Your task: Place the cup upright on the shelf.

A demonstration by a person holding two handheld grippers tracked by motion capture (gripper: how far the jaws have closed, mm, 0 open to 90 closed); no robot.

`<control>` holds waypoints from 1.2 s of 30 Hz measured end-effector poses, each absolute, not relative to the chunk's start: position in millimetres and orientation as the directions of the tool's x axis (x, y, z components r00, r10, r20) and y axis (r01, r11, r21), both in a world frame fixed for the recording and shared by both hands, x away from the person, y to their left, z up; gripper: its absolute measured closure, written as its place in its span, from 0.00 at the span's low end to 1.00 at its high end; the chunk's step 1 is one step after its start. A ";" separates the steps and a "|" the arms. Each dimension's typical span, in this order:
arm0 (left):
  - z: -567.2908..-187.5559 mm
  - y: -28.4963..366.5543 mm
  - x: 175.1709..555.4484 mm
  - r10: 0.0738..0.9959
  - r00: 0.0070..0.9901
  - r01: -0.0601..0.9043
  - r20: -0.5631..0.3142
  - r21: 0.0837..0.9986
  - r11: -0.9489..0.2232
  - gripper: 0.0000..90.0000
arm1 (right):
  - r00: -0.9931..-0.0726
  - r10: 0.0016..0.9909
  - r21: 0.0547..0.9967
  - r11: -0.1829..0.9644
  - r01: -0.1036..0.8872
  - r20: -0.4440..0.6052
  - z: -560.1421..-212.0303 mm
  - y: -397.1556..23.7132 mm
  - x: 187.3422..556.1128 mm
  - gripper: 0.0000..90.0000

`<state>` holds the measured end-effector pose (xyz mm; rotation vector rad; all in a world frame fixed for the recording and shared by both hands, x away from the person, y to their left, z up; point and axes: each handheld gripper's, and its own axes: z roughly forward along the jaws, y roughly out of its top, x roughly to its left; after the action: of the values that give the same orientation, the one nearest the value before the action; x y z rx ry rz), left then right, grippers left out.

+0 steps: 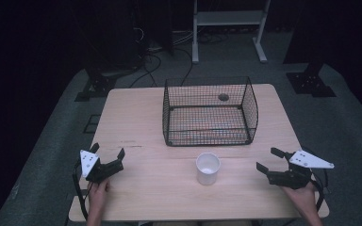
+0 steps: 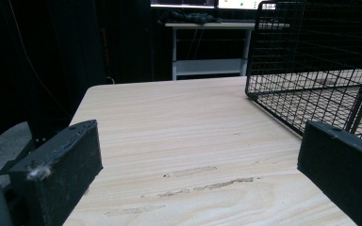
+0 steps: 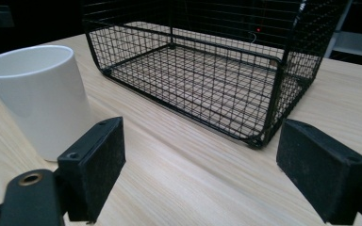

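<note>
A white cup (image 1: 208,168) stands upright on the wooden table (image 1: 141,117), just in front of a black wire basket (image 1: 210,112) whose floor looks bare. My left gripper (image 1: 107,151) rests near the table's front left, open, nothing between its jaws. My right gripper (image 1: 270,159) sits at the front right, open too, its jaws turned toward the cup. In the right gripper view the cup (image 3: 37,96) is at the left beyond the jaws and the basket (image 3: 207,70) lies ahead. The left gripper view has the basket (image 2: 320,70) at the right.
A round hole (image 1: 223,97) in the tabletop shows through the basket's far side. A white shelf frame (image 1: 228,28) and cables (image 1: 155,56) lie on the floor beyond the table. Black stand bases (image 1: 311,82) flank the far corners.
</note>
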<state>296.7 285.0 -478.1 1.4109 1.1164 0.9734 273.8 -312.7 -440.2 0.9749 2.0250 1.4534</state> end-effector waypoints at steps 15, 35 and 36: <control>-478.1 284.9 296.6 0.971 0.237 0.125 -0.005 0.992 -0.025 0.00 | -0.714 0.700 0.936 0.244 0.254 0.012 -426.6 -290.0 279.4 0.17; -478.1 285.2 296.5 0.971 0.238 0.125 -0.007 0.992 -0.023 0.00 | -0.798 0.602 0.925 0.290 0.246 0.023 -415.0 -259.3 288.0 0.17; -478.1 285.3 296.5 0.971 0.238 0.125 -0.008 0.992 -0.023 0.00 | -0.805 0.593 0.925 0.288 0.247 0.030 -414.6 -257.2 288.3 0.17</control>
<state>296.5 285.3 -478.1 1.4111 1.1152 0.9718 288.3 -257.2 -414.6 0.7622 2.2427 1.5217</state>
